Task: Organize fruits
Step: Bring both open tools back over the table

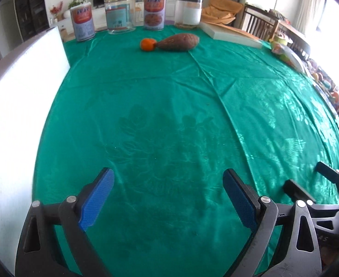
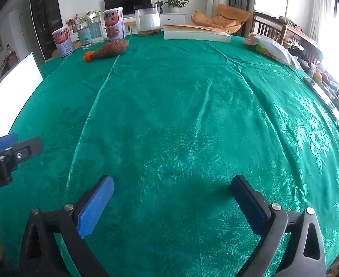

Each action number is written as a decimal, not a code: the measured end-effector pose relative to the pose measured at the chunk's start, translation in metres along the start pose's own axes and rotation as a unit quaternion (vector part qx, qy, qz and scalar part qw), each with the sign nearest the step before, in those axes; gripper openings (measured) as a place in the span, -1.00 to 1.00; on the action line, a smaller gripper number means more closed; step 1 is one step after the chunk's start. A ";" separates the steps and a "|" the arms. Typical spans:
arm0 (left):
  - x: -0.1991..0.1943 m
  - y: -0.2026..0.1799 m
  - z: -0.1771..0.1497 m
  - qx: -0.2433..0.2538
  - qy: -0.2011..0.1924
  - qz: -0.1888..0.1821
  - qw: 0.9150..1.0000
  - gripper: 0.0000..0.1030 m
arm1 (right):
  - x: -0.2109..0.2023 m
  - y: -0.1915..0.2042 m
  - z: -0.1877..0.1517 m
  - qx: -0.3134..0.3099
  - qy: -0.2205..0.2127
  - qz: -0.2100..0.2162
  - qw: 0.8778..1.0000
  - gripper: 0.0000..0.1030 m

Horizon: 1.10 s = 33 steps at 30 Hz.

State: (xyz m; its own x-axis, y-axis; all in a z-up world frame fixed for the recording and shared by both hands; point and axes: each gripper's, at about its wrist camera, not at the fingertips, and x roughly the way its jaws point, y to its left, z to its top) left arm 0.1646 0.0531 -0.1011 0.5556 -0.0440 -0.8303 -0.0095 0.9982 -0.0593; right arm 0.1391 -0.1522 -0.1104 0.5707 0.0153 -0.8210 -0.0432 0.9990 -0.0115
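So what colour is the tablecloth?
Green tablecloth with a shiny flower pattern, clearest in the right wrist view.

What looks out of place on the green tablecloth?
The sweet potato lies touching the orange near the far jars; it is a root vegetable, not a fruit. Nothing looks spilled or damaged.

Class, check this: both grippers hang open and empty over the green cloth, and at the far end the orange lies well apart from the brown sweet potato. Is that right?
Not quite. The orange touches the narrow tip of the sweet potato; the left wrist view shows it best. The rest holds: left gripper and right gripper are open and empty over the green cloth.
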 end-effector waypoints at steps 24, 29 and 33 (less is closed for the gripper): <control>0.009 0.008 -0.003 0.009 -0.026 0.033 0.999 0.99 | 0.000 0.000 0.000 0.000 0.000 0.000 1.000 1.00; 0.009 0.008 -0.003 0.009 -0.025 0.033 0.999 0.99 | 0.000 0.000 0.000 0.000 0.001 0.000 1.000 1.00; 0.010 0.008 -0.003 0.008 -0.025 0.033 0.999 0.99 | 0.000 0.000 0.000 0.000 0.001 0.000 1.000 1.00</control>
State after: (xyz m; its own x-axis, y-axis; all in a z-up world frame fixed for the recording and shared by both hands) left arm 0.1675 0.0605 -0.1110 0.5953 0.0231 -0.8032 -0.0333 0.9994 0.0040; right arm 0.1391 -0.1520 -0.1103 0.5698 0.0155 -0.8217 -0.0430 0.9990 -0.0110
